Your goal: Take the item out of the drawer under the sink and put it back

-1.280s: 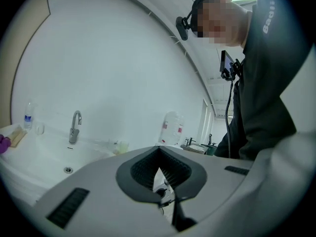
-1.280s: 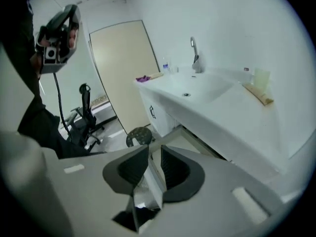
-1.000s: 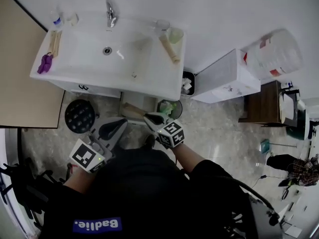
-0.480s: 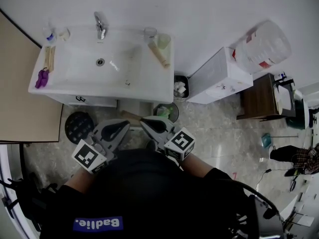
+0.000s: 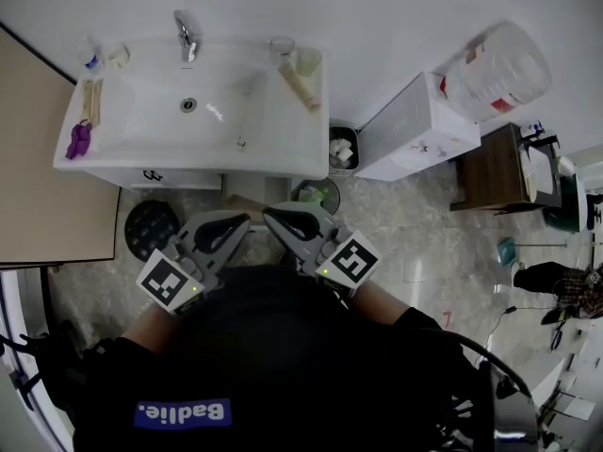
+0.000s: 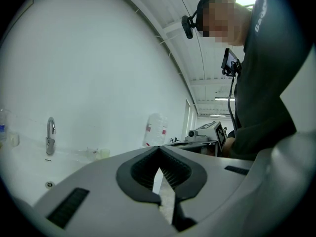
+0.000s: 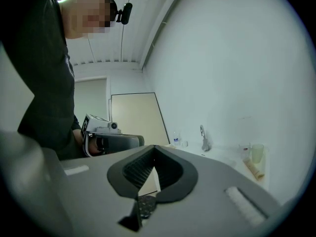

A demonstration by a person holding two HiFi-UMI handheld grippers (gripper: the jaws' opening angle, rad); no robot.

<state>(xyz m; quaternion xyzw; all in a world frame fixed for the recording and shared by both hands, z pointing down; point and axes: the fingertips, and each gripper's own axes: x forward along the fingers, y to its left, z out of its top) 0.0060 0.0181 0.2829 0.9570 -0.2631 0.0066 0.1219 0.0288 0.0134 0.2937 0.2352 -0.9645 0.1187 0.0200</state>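
Note:
The white sink [image 5: 283,149] stands at the top of the head view, with a cabinet front and its dark handle [image 5: 151,174] under the left part. Below the basin's middle a tan thing [image 5: 247,203] shows; I cannot tell what it is. My left gripper [image 5: 243,221] and right gripper [image 5: 270,215] hover side by side in front of my body, short of the sink. Both are shut with nothing between the pads. The left gripper view shows its jaws [image 6: 159,149] closed over bare floor, and the right gripper view shows the same for its own [image 7: 154,147].
On the sink lie a tap [image 5: 184,36], two cups [image 5: 306,59], a tube [image 5: 300,88] and a purple item [image 5: 78,139]. A round black stool [image 5: 151,224], a green-lined bin [image 5: 316,196], a small waste bin [image 5: 342,151] and a white box [image 5: 415,130] stand around it.
The right gripper has risen from low by the space under the sink to beside the left one. The left gripper has lifted a little.

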